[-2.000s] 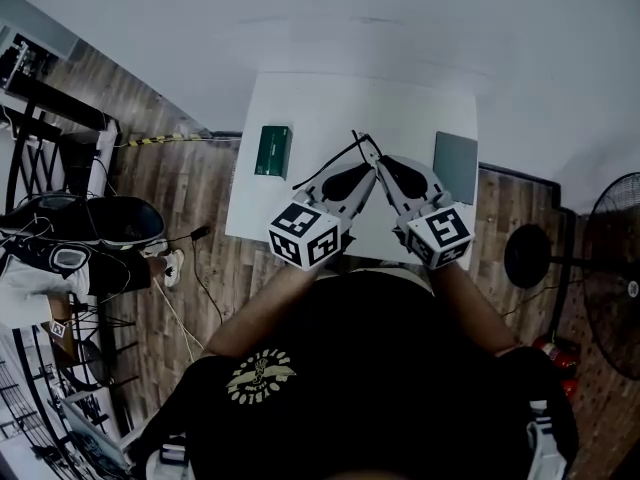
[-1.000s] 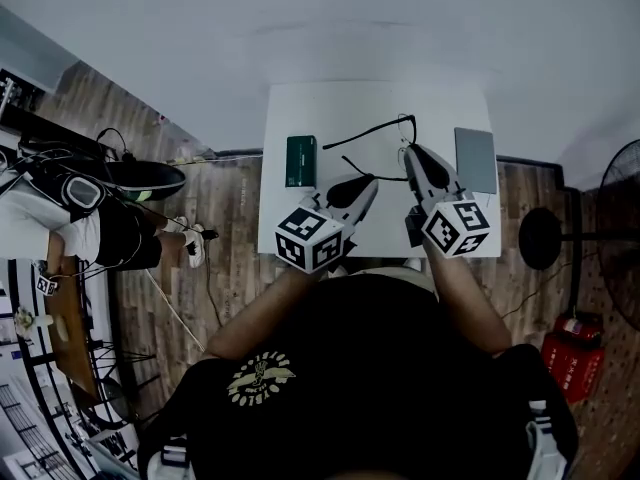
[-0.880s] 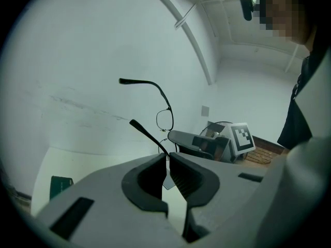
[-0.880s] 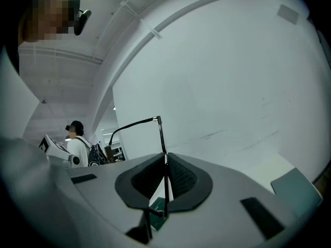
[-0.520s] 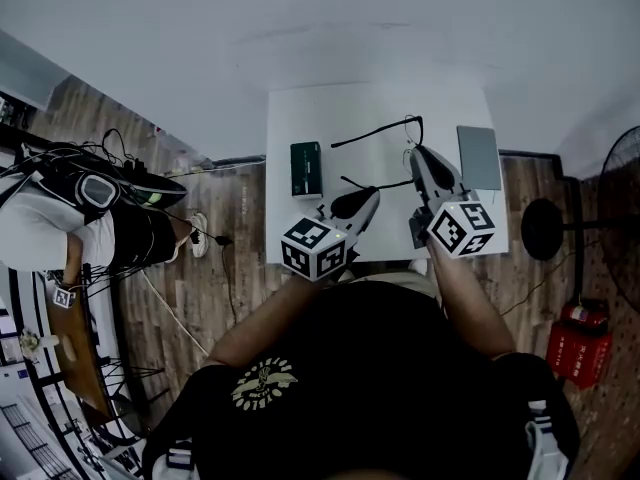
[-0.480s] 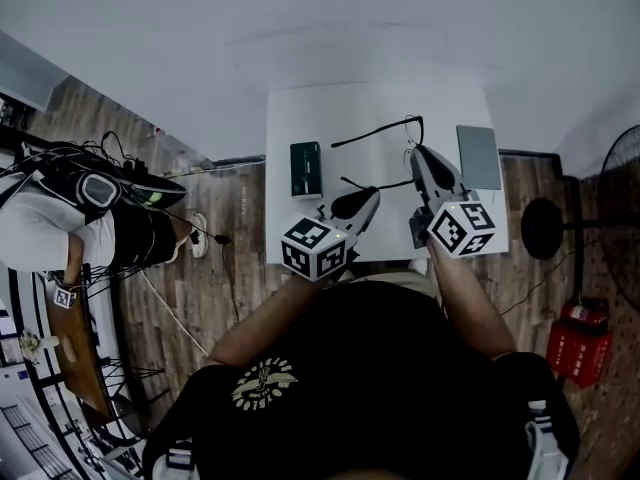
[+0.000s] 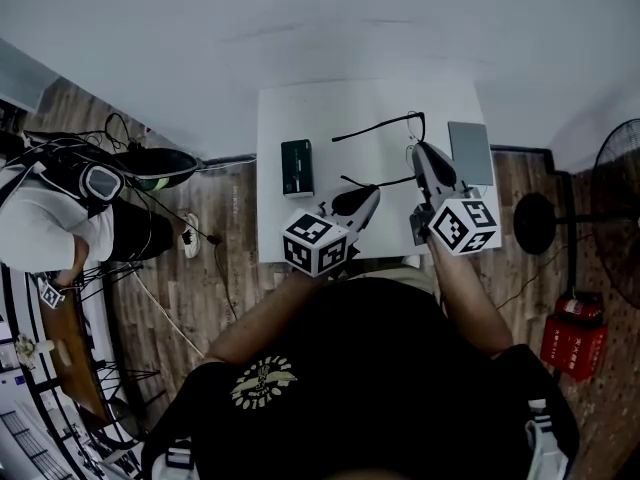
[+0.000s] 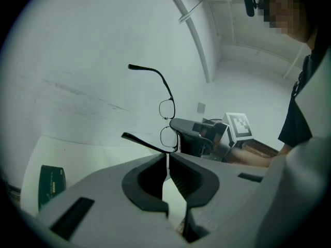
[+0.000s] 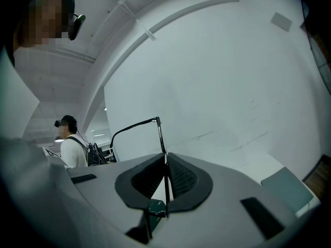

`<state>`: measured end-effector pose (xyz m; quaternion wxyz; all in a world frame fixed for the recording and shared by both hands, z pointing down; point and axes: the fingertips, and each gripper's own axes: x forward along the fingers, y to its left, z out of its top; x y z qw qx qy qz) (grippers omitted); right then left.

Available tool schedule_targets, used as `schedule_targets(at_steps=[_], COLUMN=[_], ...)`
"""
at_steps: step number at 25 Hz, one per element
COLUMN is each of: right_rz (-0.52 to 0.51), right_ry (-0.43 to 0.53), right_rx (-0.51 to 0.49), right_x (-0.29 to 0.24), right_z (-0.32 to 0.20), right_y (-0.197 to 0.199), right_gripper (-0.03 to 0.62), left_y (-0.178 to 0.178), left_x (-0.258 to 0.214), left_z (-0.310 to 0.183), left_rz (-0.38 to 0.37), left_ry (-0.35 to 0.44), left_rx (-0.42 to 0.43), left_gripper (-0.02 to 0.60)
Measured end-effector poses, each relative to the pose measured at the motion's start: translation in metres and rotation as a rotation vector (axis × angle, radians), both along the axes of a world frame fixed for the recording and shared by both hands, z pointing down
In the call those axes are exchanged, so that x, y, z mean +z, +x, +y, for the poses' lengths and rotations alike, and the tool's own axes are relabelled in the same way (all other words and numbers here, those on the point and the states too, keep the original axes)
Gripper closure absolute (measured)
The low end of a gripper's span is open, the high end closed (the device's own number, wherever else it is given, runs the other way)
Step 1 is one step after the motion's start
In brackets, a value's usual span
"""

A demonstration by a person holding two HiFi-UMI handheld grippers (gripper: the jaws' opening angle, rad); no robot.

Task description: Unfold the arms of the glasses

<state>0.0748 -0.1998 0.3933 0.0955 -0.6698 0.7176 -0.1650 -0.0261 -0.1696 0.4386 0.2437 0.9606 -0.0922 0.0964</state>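
Both arms of the glasses (image 8: 167,109) pointed toward 9 o'clock over the table (image 7: 330,103), the right gripper (image 9: 165,156) clamping the front and the left gripper (image 8: 167,156) pinching the near arm (image 8: 145,142), so unfolding looked finished and a gentle set-down seemed due.

A research lab or testing workspace: a small white table (image 7: 300,108) stands on a wood-plank floor (image 7: 225,218) against a bare white wall (image 7: 350,18). Loose cables (image 7: 160,303) trail at 8 o'clock, a pedestal fan (image 7: 620,228) stands at 3 o'clock, and a second person (image 7: 40,233) in strapped-on gear is at 9 o'clock.
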Motion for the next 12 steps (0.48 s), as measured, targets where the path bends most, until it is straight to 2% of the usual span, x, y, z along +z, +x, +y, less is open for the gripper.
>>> schedule_targets(at_steps=[6,12], right_rz=[0.004,0.031], right_ry=[-0.008,-0.005], right_rx=[0.009,-0.036], right_x=[0.001,-0.007], right_z=[0.007,0.004], right_y=[0.025,0.058], right_gripper=[0.576,0.576], left_y=[0.024,0.061], left_x=[0.004,-0.003], left_z=[0.008,0.014], left_rz=[-0.001,0.003], left_ry=[-0.005,0.020], left_rx=[0.007,-0.015], left_gripper=[0.568,0.574])
